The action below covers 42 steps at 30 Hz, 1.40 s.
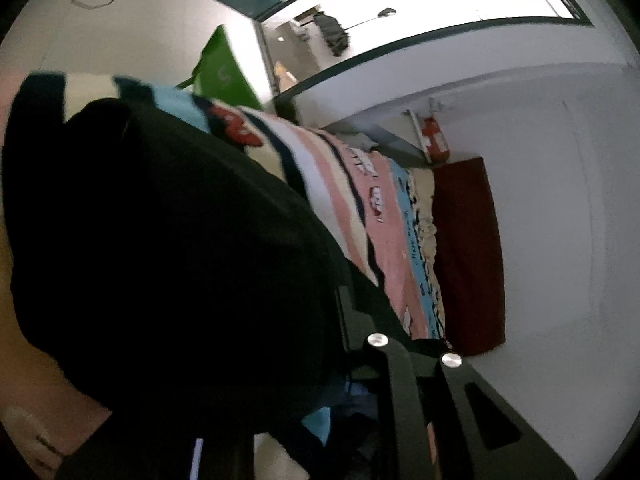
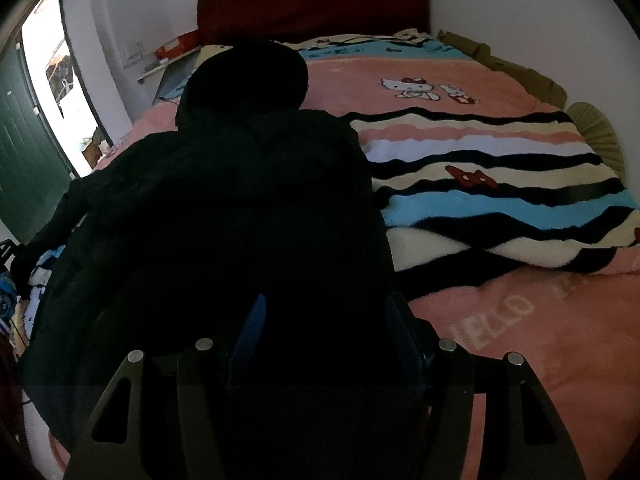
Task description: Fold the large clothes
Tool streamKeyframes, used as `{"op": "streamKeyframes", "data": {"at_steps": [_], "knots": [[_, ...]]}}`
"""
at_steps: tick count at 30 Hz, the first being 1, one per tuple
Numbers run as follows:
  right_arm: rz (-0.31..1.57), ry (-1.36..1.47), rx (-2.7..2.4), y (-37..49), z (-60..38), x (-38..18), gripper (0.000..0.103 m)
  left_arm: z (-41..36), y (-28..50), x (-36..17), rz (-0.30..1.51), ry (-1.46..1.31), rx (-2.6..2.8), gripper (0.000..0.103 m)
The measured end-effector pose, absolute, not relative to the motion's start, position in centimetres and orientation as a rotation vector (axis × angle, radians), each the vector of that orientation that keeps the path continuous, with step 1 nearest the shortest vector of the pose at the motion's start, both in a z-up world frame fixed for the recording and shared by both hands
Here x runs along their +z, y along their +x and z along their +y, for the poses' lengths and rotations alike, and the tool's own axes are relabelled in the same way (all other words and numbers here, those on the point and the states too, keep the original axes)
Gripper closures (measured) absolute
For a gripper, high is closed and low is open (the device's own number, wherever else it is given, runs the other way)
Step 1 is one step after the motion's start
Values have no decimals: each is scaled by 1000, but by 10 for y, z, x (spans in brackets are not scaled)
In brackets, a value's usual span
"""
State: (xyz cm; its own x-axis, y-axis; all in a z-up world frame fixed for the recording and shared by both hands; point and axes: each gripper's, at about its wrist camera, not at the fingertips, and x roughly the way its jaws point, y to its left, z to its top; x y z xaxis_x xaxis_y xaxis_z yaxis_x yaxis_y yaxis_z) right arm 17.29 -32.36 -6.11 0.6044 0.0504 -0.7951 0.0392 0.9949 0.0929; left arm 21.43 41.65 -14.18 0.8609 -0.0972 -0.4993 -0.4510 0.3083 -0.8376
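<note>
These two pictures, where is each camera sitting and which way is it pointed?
Left wrist: sits on the left tongs, tilted sideways, looking along the bed to the headboard and window; black arms show.
Right wrist: sits on the right tongs, level, looking up the bed toward the headboard; blue pads show.
Shared: black jacket, striped blanket, headboard.

Black hooded fabric garment (image 2: 240, 200): plain, no print. Pink plush bedspread (image 2: 500, 340) w/ black/cream/blue wavy stripes, cartoon cats, red bows. Dark red headboard (image 2: 312, 4).
</note>
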Motion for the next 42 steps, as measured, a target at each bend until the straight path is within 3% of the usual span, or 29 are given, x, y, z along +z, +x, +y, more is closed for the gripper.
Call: {"op": "streamKeyframes", "data": {"at_steps": [14,28,36,42], "knots": [[875,150,19,165,-337,-54,42,373,233,-56,511,-997,179,89],[806,255,1,148,-374,-42,42,236,276,57,522,-697,-54,89],[777,299,-29,139,-398,-42,42,118,297,79,585,-536,-217,89],[772,332,-61,133,-416,-48,42,33,320,58,682,-435,-300,89]]}}
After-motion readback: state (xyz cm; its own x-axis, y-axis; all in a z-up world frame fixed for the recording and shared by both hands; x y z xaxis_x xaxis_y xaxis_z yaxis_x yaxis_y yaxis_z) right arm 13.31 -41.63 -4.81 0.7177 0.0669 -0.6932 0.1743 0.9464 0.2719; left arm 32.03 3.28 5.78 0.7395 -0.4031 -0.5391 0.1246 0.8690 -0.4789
